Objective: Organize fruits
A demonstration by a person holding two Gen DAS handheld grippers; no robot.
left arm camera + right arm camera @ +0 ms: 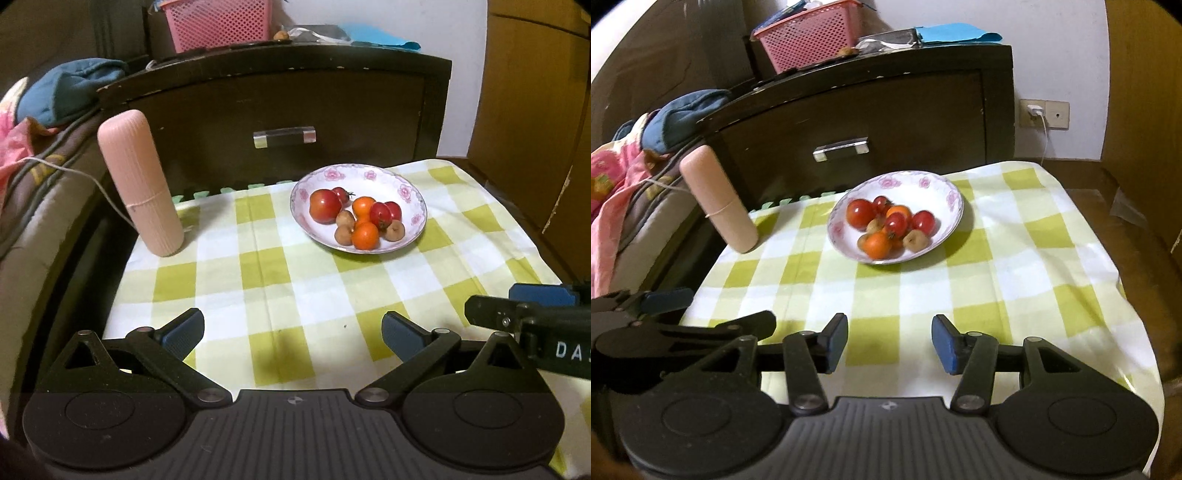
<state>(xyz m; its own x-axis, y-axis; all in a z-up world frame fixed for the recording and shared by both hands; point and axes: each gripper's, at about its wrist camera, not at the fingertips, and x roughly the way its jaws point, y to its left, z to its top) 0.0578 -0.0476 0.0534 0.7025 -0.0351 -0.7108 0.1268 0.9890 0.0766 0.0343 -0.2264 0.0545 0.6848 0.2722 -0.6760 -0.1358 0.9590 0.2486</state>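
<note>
A white plate with pink flowers (399, 181) (945, 192) sits on the green-checked cloth at the far middle. It holds several fruits: red tomatoes (325, 206) (860, 213), orange mandarins (365, 236) (877, 245) and small brown fruits (342, 235) (916, 240). My left gripper (293, 334) is open and empty over the near cloth. My right gripper (890, 341) is open and empty, near the front edge, to the right of the left one.
A tall pink ribbed cylinder (140, 181) (718, 199) stands at the cloth's far left corner. A dark wooden drawer cabinet (280, 107) (857, 110) rises behind the table, with a pink basket (218, 22) on top. Bedding lies to the left.
</note>
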